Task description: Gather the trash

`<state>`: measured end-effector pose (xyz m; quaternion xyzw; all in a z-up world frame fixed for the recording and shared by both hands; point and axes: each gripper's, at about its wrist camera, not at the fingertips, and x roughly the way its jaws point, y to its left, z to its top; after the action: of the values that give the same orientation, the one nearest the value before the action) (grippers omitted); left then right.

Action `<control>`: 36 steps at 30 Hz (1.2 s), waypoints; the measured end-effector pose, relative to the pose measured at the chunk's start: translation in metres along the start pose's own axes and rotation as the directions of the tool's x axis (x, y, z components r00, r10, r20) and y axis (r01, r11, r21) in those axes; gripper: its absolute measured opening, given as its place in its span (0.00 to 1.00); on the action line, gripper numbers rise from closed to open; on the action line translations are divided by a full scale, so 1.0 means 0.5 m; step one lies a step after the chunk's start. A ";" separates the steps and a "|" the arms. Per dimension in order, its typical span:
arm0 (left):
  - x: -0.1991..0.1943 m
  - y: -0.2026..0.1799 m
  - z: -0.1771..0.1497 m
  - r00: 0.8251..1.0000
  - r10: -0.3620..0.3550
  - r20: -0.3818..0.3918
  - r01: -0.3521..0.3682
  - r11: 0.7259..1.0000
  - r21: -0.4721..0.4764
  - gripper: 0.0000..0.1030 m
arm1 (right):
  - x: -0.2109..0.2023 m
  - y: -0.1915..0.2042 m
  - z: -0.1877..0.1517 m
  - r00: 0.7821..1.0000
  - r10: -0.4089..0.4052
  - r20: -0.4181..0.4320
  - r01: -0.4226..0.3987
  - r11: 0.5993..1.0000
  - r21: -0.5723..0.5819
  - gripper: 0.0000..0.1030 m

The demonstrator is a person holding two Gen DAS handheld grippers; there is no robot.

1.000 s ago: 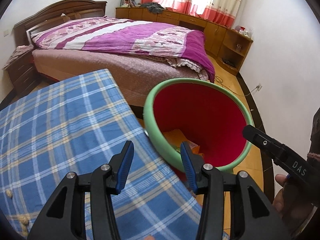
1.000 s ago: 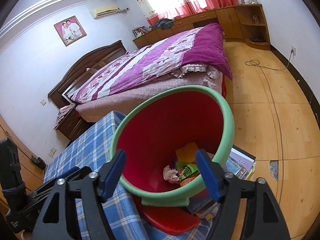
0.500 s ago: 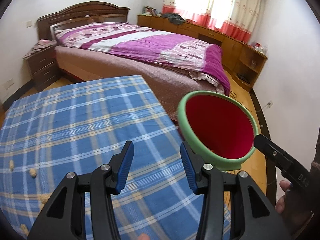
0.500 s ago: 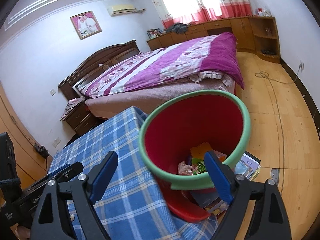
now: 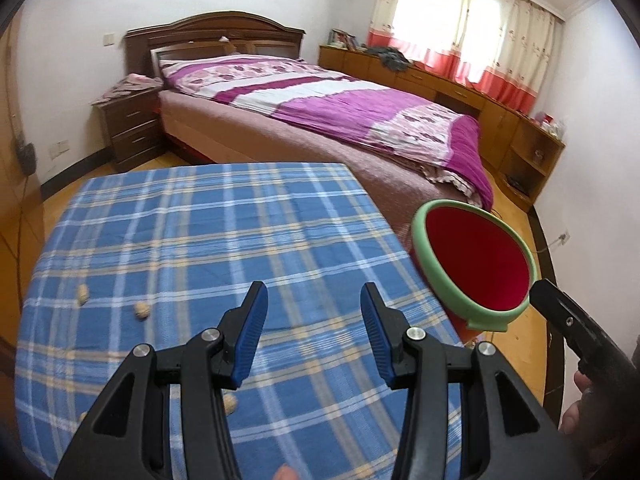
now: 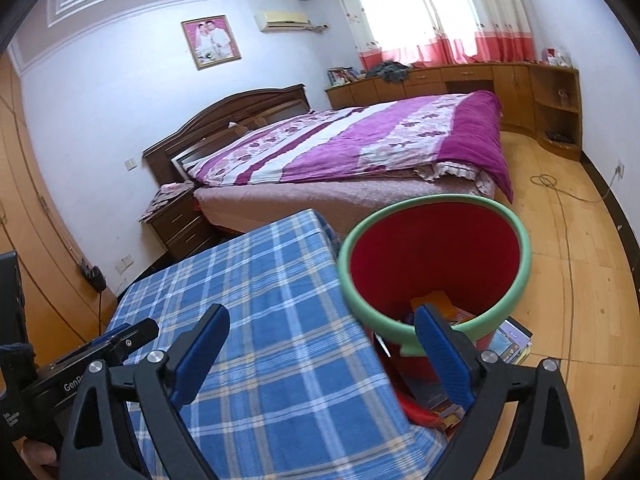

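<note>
The left claw (image 5: 313, 330) hangs over the near part of the table (image 5: 208, 232), which is draped in a blue plaid cloth, its blue-padded jaws parted about halfway with only cloth showing between them. Small tan scraps (peanut shells, by the look of them) lie scattered on the cloth to its left: one (image 5: 82, 294) near the left edge, another (image 5: 142, 311) just right of that, and a third (image 5: 229, 403) close under the claw's left finger. The right claw (image 6: 320, 350) is over the table's right edge, released and empty; its jaws have just been opening and now stand wide, the left finger above the cloth and the right finger in front of the bin's rim. That red trash bin (image 6: 436, 256) with a green rim stands on the floor just beside the table's right side, between the table and the bed (image 6: 360, 148), with colourful wrappers (image 6: 434, 306) at its bottom. Flat printed booklets (image 6: 514, 340) lie on the wooden floor against its base.
</note>
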<state>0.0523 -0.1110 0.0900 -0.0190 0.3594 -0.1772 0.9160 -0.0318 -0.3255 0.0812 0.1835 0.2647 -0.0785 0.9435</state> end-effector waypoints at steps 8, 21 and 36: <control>-0.049 0.050 -0.035 0.997 0.065 0.036 -0.064 0.998 -0.028 0.47 | -0.030 0.059 -0.038 0.999 0.023 0.038 -0.021 0.998 -0.058 0.96; -0.096 0.105 -0.093 0.981 0.174 0.089 -0.169 0.983 -0.068 0.47 | -0.050 0.115 -0.096 0.997 0.049 0.054 -0.042 0.992 -0.120 0.97; -0.102 0.112 -0.136 0.960 0.255 0.119 -0.248 0.966 -0.070 0.47 | -0.056 0.122 -0.138 0.997 0.038 0.064 -0.030 0.992 -0.124 0.97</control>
<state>-0.0101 -0.0350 0.0638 -0.0092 0.3047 -0.0478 0.9512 -0.0728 -0.2413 0.0600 0.1266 0.2345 -0.0521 0.9624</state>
